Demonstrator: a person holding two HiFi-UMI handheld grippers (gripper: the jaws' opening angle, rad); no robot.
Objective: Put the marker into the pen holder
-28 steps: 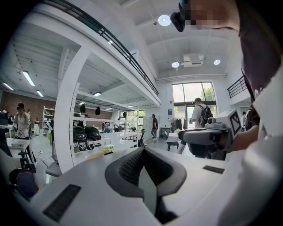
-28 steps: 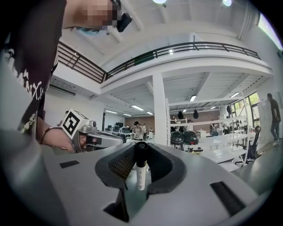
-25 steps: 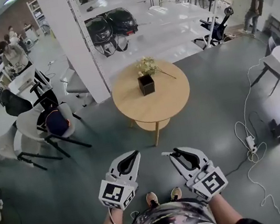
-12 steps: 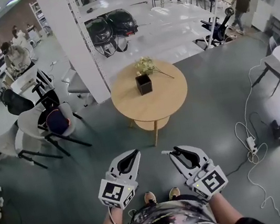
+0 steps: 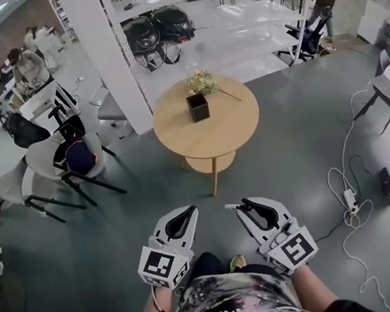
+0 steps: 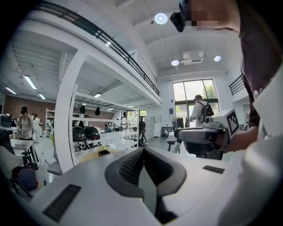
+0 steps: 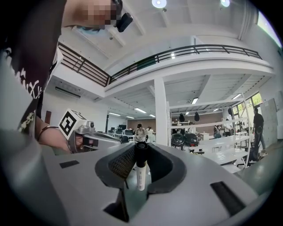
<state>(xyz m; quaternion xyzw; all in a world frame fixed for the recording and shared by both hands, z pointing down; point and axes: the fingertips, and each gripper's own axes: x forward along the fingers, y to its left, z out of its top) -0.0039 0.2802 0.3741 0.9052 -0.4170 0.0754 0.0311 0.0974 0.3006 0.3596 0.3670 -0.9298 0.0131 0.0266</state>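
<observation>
One marker [image 7: 140, 170]: upright, squeezed in my right gripper [image 7: 141, 146], jaws a little apart.
Left gripper [image 6: 142, 152]: jaws pressed together, nothing inside.
Black box [image 5: 198, 106]: on the round table [image 5: 239, 133], well ahead of me.

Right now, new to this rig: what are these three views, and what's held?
No robot here: a person holds a two-jaw gripper in each hand. The head view comes from a camera on the person's head, looking down at the left gripper and right gripper. The other two views come from cameras riding on each gripper, looking along its jaws. The left gripper's jaws are together with nothing between them. The right gripper is clamped on a marker with a dark cap and white barrel. Ahead stands a round wooden table carrying a black square container, probably the pen holder, with a flower sprig at it.
</observation>
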